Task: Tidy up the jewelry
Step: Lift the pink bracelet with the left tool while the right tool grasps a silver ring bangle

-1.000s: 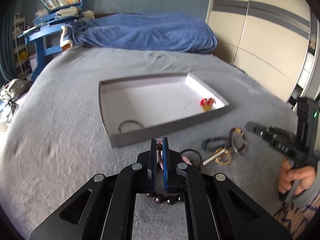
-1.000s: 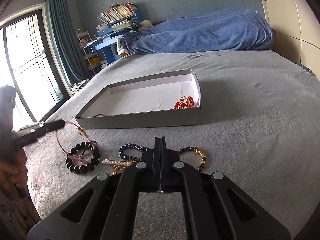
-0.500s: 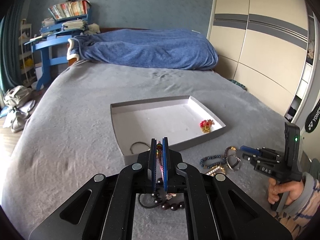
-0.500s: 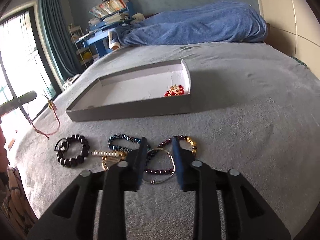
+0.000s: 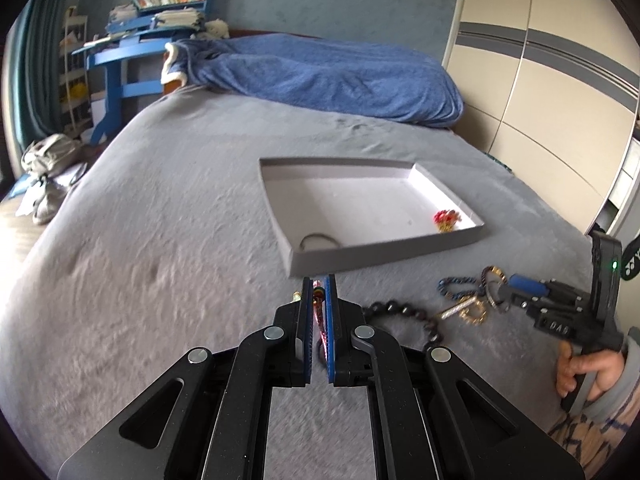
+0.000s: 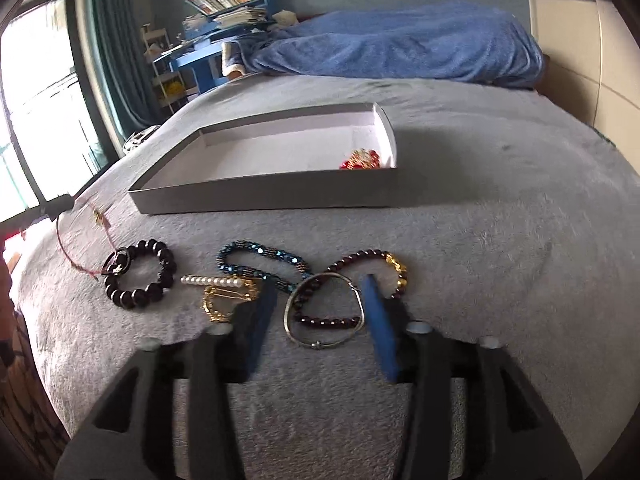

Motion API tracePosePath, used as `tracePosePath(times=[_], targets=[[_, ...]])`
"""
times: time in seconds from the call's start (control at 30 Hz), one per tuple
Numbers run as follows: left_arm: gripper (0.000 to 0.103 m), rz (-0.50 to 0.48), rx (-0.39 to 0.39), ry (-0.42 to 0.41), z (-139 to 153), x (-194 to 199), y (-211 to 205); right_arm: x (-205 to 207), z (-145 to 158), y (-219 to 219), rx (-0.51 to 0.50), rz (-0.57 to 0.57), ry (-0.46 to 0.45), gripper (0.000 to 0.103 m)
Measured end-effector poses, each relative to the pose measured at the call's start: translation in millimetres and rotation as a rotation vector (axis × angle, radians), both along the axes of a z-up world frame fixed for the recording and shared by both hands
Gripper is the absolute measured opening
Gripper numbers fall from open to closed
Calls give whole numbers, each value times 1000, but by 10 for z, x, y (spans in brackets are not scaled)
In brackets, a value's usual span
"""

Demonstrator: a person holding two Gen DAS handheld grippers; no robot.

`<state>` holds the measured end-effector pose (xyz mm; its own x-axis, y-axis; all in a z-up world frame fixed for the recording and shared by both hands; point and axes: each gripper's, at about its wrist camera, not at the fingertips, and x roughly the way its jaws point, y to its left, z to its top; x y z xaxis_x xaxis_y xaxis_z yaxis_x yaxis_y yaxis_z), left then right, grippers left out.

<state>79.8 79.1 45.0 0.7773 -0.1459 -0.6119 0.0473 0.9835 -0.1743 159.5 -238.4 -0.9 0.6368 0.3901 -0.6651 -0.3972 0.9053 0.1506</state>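
On the grey bed [image 5: 160, 240] sits a shallow tray [image 6: 260, 196]. The left gripper [image 5: 319, 296] pinches a red cord [image 6: 76, 248]; the right gripper [image 6: 320, 300], jaws spread, straddles a silver bangle [image 6: 324, 312] among bracelets near the tray's front edge.

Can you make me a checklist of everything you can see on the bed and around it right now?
Surface: grey bedspread, soft and rumpled.
Job's things: grey tray holding a red-gold ornament and a thin ring bracelet; on the bedspread lie a black bead bracelet, blue bead bracelet, pearl clip, silver bangle and dark red bead bracelet.
Clutter: blue blanket.
Grippers: left gripper shut on red cord bracelet; right gripper open over the silver bangle.
Cables: nothing seen.
Surroundings: blue desk, wardrobe, window.
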Motion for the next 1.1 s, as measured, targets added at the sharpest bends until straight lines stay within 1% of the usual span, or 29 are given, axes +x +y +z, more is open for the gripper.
tracePosePath(times=[0.27,0.33,0.43,0.57,0.83,1.0,1.1], targets=[[6,20,-12,56,-264,-22,78,60,-88,130,-75,26,36,54],[6,22,-18,60,-291,-20,85,64,-103,127,-83,18,39,46],[6,25,-33,54,-276,-28,102,50,-109,120,-76,20,36,45],[6,21,-43,28,-156,-37,111,15,-74,104,-60,27,14,45],[6,-14,-47,-35,189,2,43,12,145,-18,38,3,-35,45],[6,-30,-35,-70,400,103,5,117,301,-23,80,2,-50,45],[6,-43,-21,-90,525,210,-40,227,361,5,88,2,-53,45]])
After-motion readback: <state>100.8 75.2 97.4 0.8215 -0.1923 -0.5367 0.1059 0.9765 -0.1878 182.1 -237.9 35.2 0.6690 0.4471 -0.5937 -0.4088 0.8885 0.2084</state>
